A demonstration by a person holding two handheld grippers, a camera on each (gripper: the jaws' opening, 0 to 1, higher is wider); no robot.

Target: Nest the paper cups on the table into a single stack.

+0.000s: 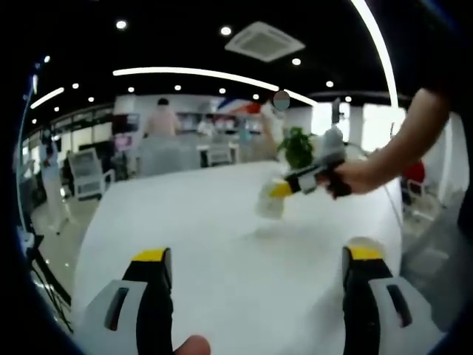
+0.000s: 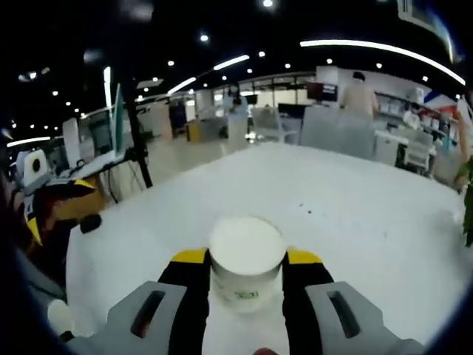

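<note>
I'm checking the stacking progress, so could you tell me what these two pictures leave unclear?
- Left gripper view: the paper cup is small and blurred, and the right gripper covers its top, so whether it is one cup or several nested cannot be told.
- Right gripper view: the cup's base is hidden between the right gripper's jaws.
- Left gripper view: the left gripper is cut off by the bottom edge.

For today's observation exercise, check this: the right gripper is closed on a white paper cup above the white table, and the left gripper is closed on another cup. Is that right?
Not quite. In the left gripper view the left gripper is open, its jaws wide apart with bare table between them. The rest stands: the right gripper is closed on a white paper cup, as the right gripper view shows.
</note>
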